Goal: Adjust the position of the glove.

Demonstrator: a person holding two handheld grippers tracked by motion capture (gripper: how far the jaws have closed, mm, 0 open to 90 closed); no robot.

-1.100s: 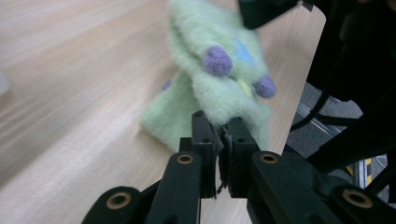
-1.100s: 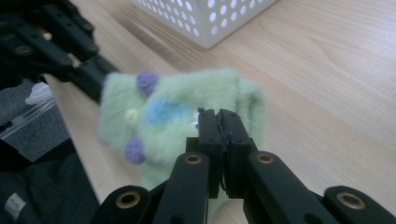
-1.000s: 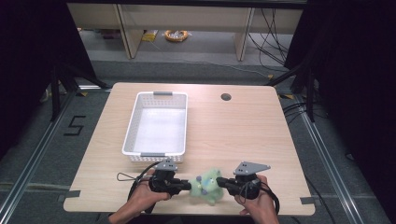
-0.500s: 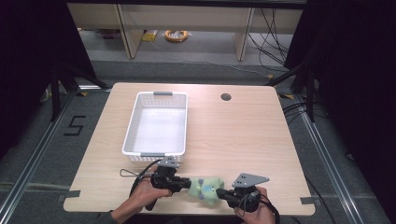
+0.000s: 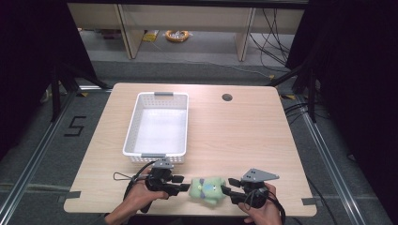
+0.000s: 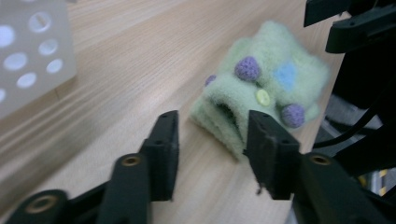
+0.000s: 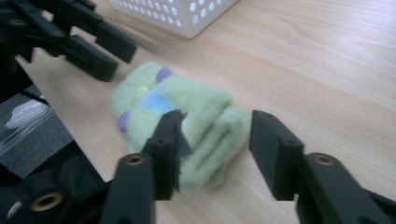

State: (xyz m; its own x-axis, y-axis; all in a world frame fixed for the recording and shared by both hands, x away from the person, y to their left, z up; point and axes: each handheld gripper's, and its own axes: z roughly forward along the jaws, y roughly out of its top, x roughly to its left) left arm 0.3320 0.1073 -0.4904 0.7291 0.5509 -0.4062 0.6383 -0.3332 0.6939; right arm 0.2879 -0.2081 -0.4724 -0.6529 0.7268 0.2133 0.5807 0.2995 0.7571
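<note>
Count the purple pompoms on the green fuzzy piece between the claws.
3 that show, on the green fuzzy piece in the left gripper view: one large at the top, one at lower right, one small at the left edge. More may be hidden underneath.

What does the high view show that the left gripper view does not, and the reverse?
High view: the whole white basket with its bare floor, the table's cable hole, and both hands, with the left gripper and right gripper flanking the folded green sock. Left gripper view: close detail, the sock's purple pompoms, yellow button and open cuff. Both: sock lying on the table, left jaws open, just released.
</note>
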